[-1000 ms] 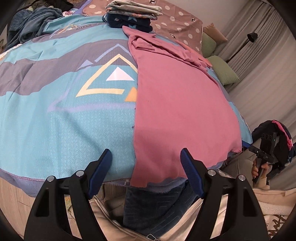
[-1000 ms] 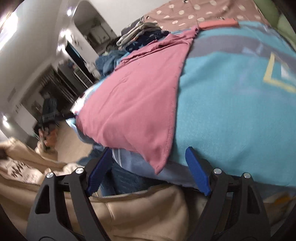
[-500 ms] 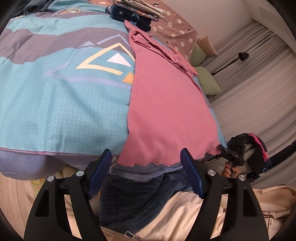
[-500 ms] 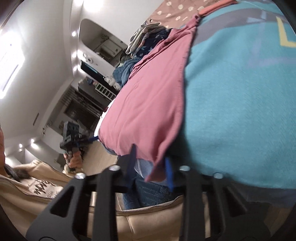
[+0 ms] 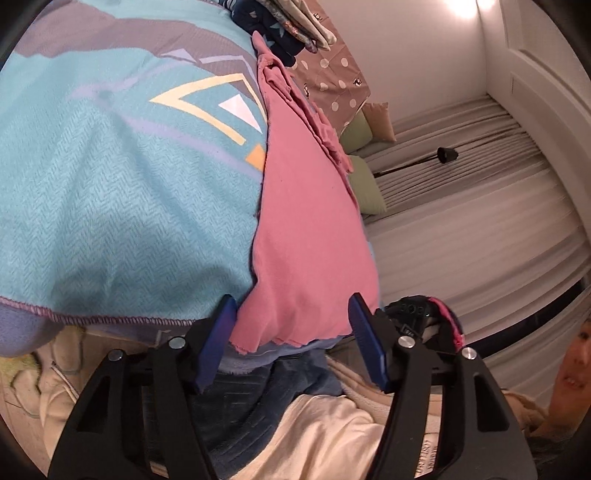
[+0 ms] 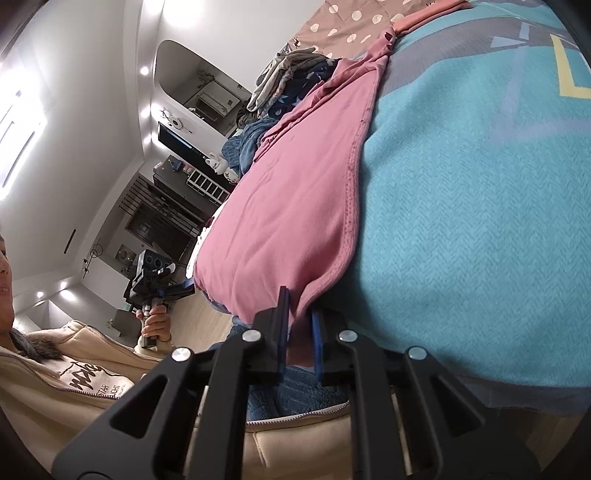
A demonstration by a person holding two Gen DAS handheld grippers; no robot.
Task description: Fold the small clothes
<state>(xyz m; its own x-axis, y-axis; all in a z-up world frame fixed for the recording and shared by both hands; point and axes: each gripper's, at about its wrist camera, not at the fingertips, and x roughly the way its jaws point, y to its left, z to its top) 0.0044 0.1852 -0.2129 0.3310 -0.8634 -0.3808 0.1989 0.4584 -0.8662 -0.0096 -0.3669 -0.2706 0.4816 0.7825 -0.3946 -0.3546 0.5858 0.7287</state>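
The right tool [image 6: 300, 328] grips a corner of the pink garment [image 5: 306, 229] at the bed's [image 5: 110, 184] edge; the left tool [image 5: 291, 339] is closing around the other corner, pads not yet pressing.

We observed even, bright indoor lighting in both views. In the left wrist view, a ceiling lamp [image 5: 467, 9] far above the left gripper [image 5: 291, 341] produced a blown-out glare patch on the white wall. In the right wrist view, several recessed spotlights [image 6: 144, 70] up and to the left of the right gripper [image 6: 299, 332] burned out to white, and a window [image 6: 14, 125] at the left edge was overexposed. The blanket [image 5: 110, 206] just ahead of the left gripper carried a soft shadow. Both pictures showed strong fisheye bending and dark corner vignetting. Focus remained sharp on the nearby fabric; we noted no motion blur.
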